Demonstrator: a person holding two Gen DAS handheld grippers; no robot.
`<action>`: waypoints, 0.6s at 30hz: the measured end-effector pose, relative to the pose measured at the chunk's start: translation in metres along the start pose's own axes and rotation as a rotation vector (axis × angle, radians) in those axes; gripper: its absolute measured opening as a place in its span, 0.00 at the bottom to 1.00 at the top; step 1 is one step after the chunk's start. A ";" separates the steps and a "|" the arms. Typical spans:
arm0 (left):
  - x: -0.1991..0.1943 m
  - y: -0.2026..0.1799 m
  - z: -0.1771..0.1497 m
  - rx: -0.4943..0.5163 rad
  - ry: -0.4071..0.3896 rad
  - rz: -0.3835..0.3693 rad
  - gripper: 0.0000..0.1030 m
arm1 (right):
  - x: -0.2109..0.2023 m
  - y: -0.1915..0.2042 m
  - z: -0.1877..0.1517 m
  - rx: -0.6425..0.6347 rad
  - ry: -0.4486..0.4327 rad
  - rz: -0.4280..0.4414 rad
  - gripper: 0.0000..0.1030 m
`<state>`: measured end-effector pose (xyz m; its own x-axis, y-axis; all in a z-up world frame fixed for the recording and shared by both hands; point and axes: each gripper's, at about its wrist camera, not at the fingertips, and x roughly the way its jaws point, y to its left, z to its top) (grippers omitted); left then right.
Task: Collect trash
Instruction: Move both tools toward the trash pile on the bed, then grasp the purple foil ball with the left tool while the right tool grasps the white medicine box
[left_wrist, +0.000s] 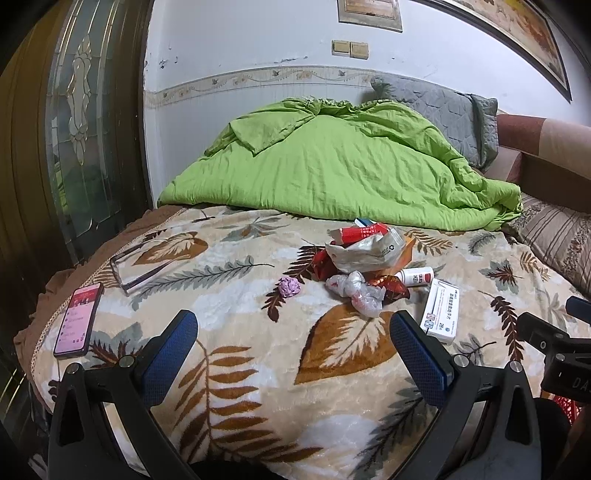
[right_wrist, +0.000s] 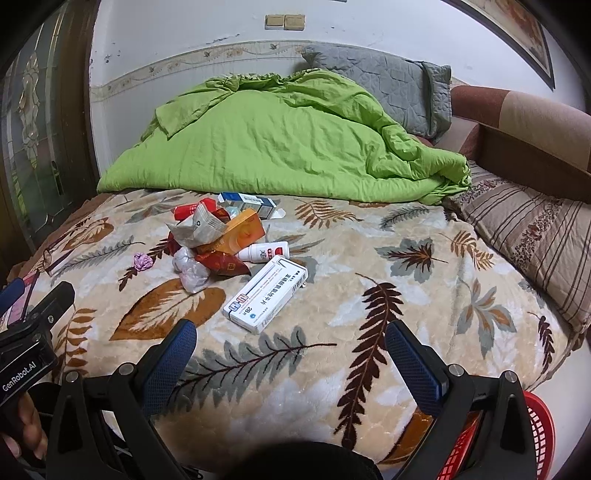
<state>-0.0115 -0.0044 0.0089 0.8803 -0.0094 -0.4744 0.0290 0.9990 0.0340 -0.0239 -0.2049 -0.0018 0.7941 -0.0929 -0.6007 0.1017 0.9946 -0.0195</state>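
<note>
A heap of trash lies mid-bed on the leaf-patterned blanket (left_wrist: 258, 369): a crumpled grey bag (left_wrist: 364, 251), red wrappers (right_wrist: 221, 262), a clear plastic wad (left_wrist: 360, 291), a purple foil ball (left_wrist: 289, 286), an orange box (right_wrist: 243, 230), a blue-and-white box (right_wrist: 247, 202), a small white bottle (right_wrist: 264, 253). A white medicine box (right_wrist: 266, 295) lies nearest, just beyond my right gripper (right_wrist: 291, 345), which is open and holds nothing. My left gripper (left_wrist: 293, 334) is open too, short of the heap. A red basket (right_wrist: 537, 435) shows at the lower right.
A phone (left_wrist: 77, 319) with a lit screen and a pair of glasses (left_wrist: 136, 267) lie near the bed's left edge. A green duvet (left_wrist: 332, 170) and a grey pillow (left_wrist: 443, 114) fill the far side. A striped cushion (right_wrist: 532, 236) sits right. A glass door (left_wrist: 74, 129) stands left.
</note>
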 end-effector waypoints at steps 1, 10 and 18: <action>0.000 0.000 -0.001 -0.001 -0.005 0.001 1.00 | 0.000 0.000 0.000 0.001 0.001 0.000 1.00; 0.002 -0.001 0.000 -0.009 0.043 -0.011 1.00 | 0.002 0.000 -0.002 0.005 0.012 0.003 1.00; 0.038 0.026 0.012 -0.092 0.231 -0.054 1.00 | 0.014 -0.008 -0.003 0.051 0.066 0.041 1.00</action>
<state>0.0282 0.0209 0.0023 0.7468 -0.0635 -0.6620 0.0206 0.9972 -0.0724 -0.0151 -0.2144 -0.0126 0.7574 -0.0474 -0.6512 0.1014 0.9938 0.0456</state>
